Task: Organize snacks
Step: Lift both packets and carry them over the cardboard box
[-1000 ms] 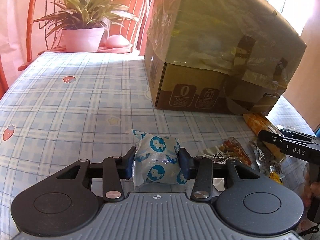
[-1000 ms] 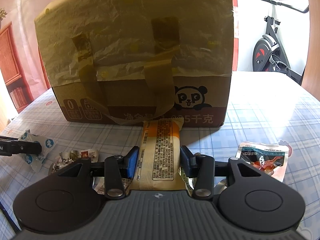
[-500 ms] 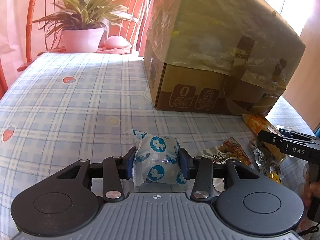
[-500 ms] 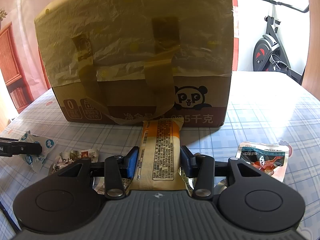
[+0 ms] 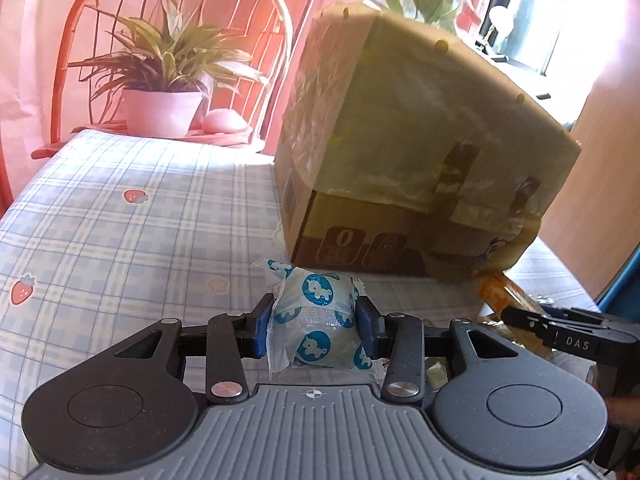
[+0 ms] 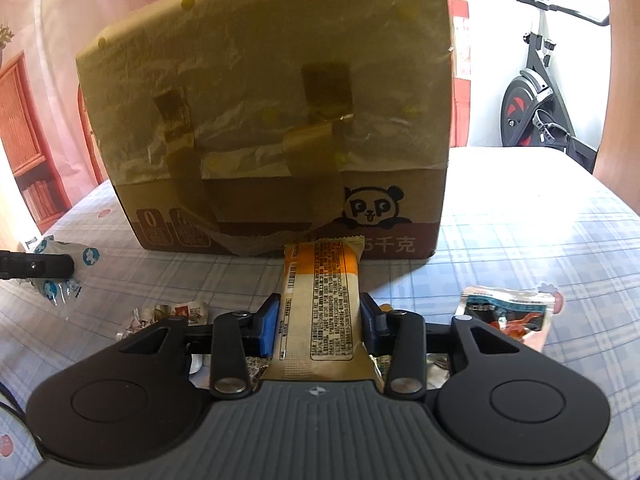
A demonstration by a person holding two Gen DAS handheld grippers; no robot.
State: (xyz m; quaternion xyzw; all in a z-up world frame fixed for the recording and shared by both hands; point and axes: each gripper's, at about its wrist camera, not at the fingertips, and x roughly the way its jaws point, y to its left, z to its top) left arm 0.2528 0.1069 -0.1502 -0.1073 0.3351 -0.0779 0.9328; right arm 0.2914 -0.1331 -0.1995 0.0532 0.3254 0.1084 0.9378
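Note:
My left gripper is shut on a small white packet printed with blue animal circles, held just above the checked tablecloth. My right gripper has a long orange snack bar between its blue pads; the jaws are closing and the pads press its sides. The bar's far end lies against the foot of a big taped cardboard box with a panda print, which also shows in the left view. The right gripper's fingertips show in the left wrist view, and the left gripper's fingertip in the right.
A red and blue pouch lies right of the right gripper, and crumpled small wrappers to its left. A potted plant and a red chair back stand beyond the table's far left. An exercise bike stands off the far right.
The left gripper has tipped upward with the blue-printed packet, so the box sits lower in its view. The right gripper's pads have drawn in slightly against the orange bar.

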